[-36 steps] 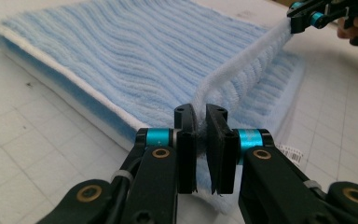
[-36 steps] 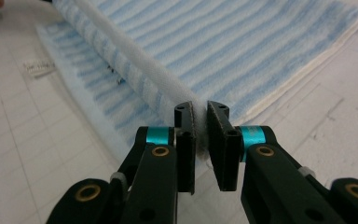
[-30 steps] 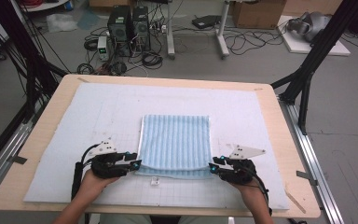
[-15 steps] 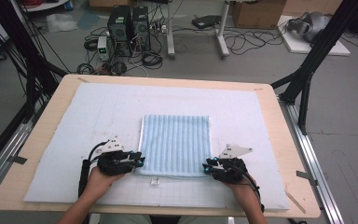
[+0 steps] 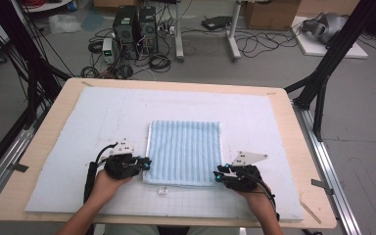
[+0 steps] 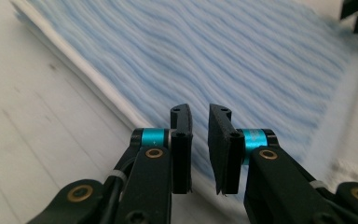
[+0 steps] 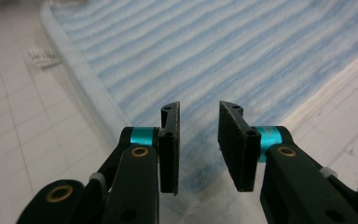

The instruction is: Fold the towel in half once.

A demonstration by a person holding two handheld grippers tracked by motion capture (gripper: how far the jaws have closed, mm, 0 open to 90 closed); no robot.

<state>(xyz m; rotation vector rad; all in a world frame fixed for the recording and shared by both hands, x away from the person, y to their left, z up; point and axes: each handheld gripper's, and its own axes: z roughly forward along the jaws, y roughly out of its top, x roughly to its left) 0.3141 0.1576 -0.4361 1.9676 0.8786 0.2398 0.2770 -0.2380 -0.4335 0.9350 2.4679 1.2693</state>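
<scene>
Flanking the towel's (image 5: 184, 151) near corners, each hand-held gripper, left (image 5: 146, 163) and right (image 5: 218, 176), sits released, likely poised to pinch.

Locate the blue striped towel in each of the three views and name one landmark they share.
High view: the blue striped towel lies flat at the mat's centre, between the two grippers.
Left gripper view: it spreads across the upper frame, beyond the open jaws.
Right gripper view: it spreads across the upper right.
Shared landmark: the towel's white border.
</scene>
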